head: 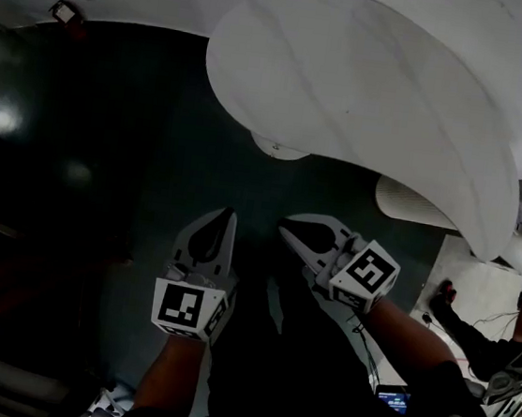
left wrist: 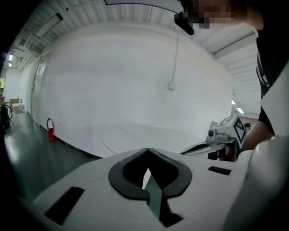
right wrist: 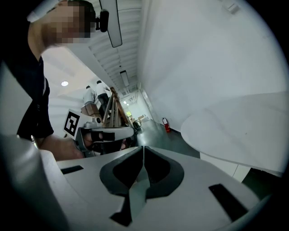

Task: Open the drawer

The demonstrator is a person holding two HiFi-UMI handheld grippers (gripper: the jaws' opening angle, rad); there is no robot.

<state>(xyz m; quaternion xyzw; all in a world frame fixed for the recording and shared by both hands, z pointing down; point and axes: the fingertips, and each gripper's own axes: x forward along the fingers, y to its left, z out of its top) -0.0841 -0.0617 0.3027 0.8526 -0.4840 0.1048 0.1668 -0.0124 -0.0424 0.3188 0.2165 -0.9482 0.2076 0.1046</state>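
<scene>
No drawer shows in any view. In the head view my left gripper (head: pixel 223 213) and right gripper (head: pixel 287 226) are held side by side above a dark floor, below a white round table (head: pixel 371 84). Both are shut with nothing between the jaws. The left gripper view shows its jaws (left wrist: pixel 147 150) closed tip to tip and facing a white wall, with the right gripper (left wrist: pixel 219 139) off to the right. Likewise, the right gripper's jaws (right wrist: pixel 143 148) meet in its own view, and the left gripper (right wrist: pixel 103 133) sits to their left.
The white round table (right wrist: pixel 239 131) juts in from the right. A red fire extinguisher (left wrist: pixel 50 129) stands by the wall's foot. A cord with a plug (left wrist: pixel 172 85) hangs on the wall. Cables and gear lie on a pale floor patch (head: pixel 478 286) at right.
</scene>
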